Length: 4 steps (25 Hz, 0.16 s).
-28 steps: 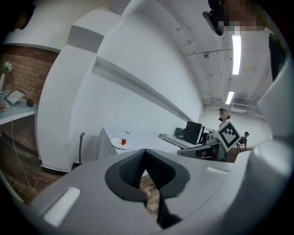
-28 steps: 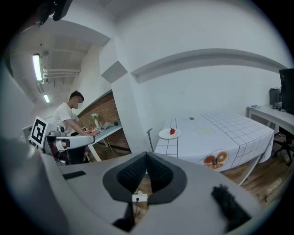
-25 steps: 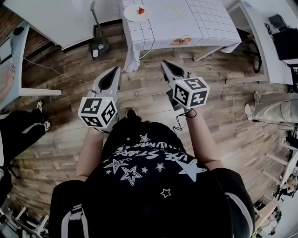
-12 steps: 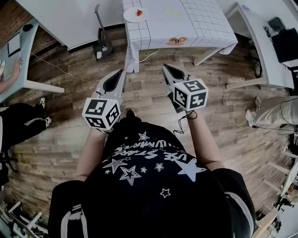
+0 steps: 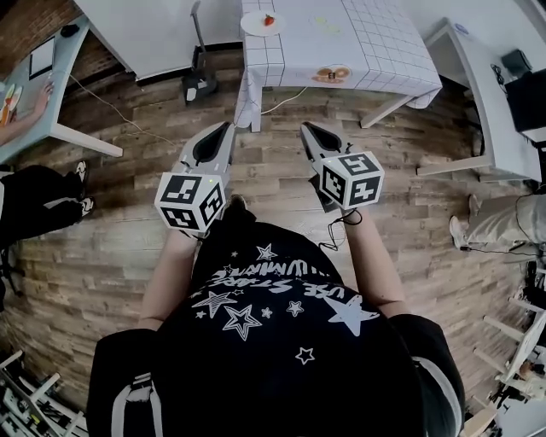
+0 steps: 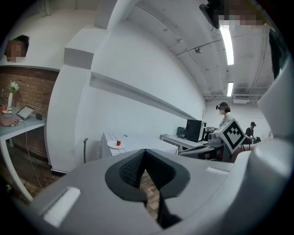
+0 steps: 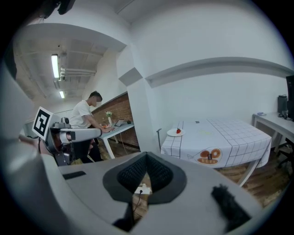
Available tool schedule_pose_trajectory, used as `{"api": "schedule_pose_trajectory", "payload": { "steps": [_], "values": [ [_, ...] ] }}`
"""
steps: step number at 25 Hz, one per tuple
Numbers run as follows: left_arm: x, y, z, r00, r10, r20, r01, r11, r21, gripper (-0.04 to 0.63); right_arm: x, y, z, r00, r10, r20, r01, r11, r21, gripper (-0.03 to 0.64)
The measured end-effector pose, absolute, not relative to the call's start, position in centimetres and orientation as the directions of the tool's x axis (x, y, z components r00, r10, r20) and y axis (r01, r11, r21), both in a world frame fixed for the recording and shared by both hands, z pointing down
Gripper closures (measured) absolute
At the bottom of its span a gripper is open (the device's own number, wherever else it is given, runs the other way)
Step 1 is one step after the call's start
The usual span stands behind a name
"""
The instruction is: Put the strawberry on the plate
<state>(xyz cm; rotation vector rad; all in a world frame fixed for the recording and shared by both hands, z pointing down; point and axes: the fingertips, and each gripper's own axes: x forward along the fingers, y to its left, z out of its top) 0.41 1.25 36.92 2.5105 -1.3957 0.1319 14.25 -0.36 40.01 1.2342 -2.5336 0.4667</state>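
Observation:
A red strawberry point(image 5: 269, 20) lies on a small white plate point(image 5: 257, 26) at the near left corner of a far table with a checked cloth point(image 5: 341, 38). The strawberry point(image 6: 118, 142) and plate point(image 6: 115, 145) appear small in the left gripper view. The right gripper view also shows the strawberry point(image 7: 178, 131) on its plate point(image 7: 174, 133). My left gripper point(image 5: 223, 128) and right gripper point(image 5: 305, 128) hang side by side over the wooden floor, well short of the table. Both are shut with nothing between their jaws.
A white desk point(image 5: 51, 102) with a person's hand on it stands at the left. A black stand base point(image 5: 198, 84) sits on the floor beside the table. More desks and a seated person's legs point(image 5: 503, 224) are at the right. A cable point(image 5: 102, 107) runs across the floor.
The head view has swung a little, so the table and plate sit slightly further right. Both grippers keep their places in front of the body and stay shut.

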Motion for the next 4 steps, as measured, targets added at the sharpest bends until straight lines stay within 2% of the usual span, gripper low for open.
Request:
{"api": "schedule_pose_trajectory", "payload": {
  "steps": [4],
  "values": [
    [0.68,2.27,37.38,0.535,-0.818,0.213,-0.843,-0.5,0.197,0.588,14.61,0.62,40.02,-0.592,-0.707,0.386,-0.798,0.58,-0.161,0.603]
  ]
}}
